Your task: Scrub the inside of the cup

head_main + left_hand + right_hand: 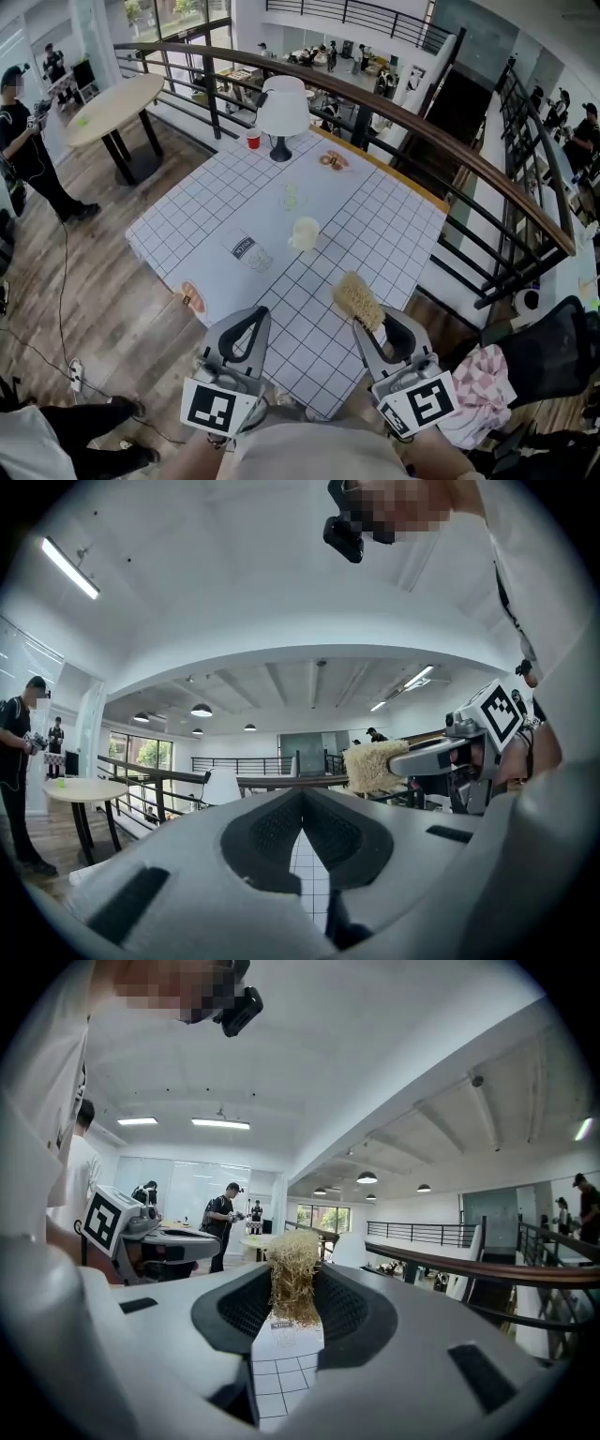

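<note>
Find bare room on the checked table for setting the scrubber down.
Bare: the right stretch of the table beyond the cup; the left stretch, left of the lamp and the flat packet; the near corner beside the scrubber. Crowded: the middle line, lamp to cup to packet.

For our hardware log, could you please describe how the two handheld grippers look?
Both the left gripper and right gripper are light grey plastic, each claw lined with black textured pads; each carries a white cube with black square markers. The person's shirt is white.
</note>
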Demonstrator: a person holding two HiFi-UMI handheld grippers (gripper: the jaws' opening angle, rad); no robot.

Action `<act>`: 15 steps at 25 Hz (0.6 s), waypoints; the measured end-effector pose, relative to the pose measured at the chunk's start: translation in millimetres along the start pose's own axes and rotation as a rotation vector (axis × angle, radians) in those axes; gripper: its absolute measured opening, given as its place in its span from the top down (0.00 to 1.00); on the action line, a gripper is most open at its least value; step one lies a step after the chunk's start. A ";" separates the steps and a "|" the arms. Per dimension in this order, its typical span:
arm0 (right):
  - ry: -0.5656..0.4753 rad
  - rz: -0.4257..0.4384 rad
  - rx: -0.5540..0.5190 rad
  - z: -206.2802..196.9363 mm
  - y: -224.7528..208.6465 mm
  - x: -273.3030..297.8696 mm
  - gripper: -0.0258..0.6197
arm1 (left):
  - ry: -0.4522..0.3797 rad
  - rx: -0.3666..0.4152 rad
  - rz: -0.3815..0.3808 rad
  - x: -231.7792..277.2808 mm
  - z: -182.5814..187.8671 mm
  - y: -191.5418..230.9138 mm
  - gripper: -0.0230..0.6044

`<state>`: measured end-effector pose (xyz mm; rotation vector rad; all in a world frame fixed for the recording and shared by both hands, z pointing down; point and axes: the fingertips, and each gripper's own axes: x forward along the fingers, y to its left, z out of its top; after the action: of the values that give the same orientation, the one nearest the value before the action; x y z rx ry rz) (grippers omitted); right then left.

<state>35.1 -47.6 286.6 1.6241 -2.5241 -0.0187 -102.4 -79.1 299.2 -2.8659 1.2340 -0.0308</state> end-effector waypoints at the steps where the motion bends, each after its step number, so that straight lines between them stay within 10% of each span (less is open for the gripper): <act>1: 0.001 -0.001 0.001 -0.9 -3.1 1.1 0.77 | 0.002 -0.003 0.000 2.5 -1.2 0.5 0.94; 15: 0.021 0.099 0.031 -22.2 -32.3 15.7 0.77 | -0.013 -0.012 0.054 23.7 -0.7 -11.8 0.94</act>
<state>60.7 -73.9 307.6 1.5003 -2.5976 0.0485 -77.6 -88.2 300.5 -2.8365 1.3133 -0.0033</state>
